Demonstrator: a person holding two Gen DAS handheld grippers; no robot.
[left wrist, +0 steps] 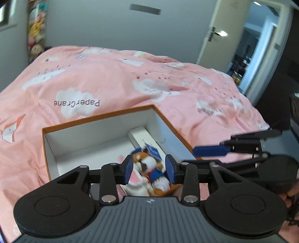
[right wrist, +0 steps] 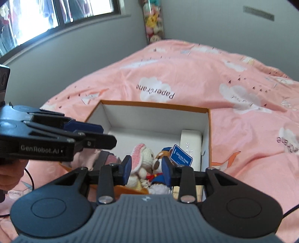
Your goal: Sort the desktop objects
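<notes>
An open white box with an orange rim (left wrist: 97, 117) (right wrist: 155, 103) rests on the pink duvet. Inside lie a white rabbit plush with pink ears (right wrist: 140, 155) (left wrist: 136, 179), a brown-and-white dog plush in blue (right wrist: 158, 160) (left wrist: 149, 164) with a blue Ocean Park tag (right wrist: 182, 155), and a flat white case (right wrist: 190, 142) (left wrist: 142, 136) along the right wall. My left gripper (left wrist: 149, 168) (right wrist: 106, 135) hovers over the box's left side, open and empty. My right gripper (right wrist: 146, 168) (left wrist: 211, 147) hangs above the near right edge, open, its pads clear of the toys below.
The pink cloud-print duvet (left wrist: 112, 78) surrounds the box on all sides. A tall column of plush toys (right wrist: 154, 24) stands in the far corner. A window (right wrist: 56, 16) is at the left and an open door (left wrist: 261, 46) at the right. A hand (right wrist: 9, 173) grips the left tool.
</notes>
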